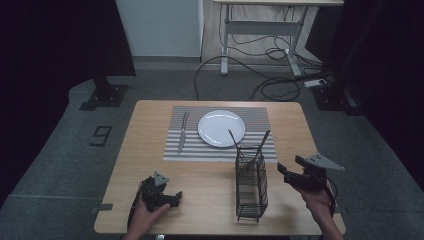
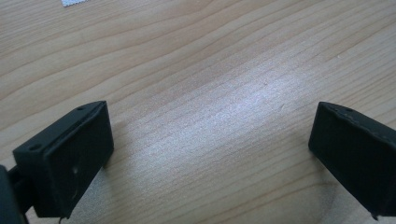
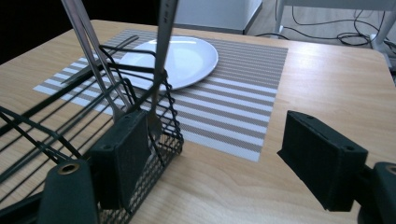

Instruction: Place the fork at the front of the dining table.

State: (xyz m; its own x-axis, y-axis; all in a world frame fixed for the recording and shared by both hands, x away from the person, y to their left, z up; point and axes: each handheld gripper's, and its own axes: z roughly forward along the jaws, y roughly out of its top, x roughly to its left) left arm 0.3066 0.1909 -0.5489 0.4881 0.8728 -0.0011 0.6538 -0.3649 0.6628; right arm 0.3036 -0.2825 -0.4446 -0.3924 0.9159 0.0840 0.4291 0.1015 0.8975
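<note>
A black wire basket stands on the wooden table, just in front of a striped placemat. Metal utensils lean upright in its far end, with long handles rising above the rim. A white plate sits on the mat, and another utensil lies to its left. My right gripper is open just right of the basket, its left jaw beside the mesh wall. My left gripper is open, low over bare wood at the front left.
The table's front edge is close to both hands. Beyond the table are a white cabinet, a desk frame and cables on the floor. The placemat spreads out ahead of the right gripper.
</note>
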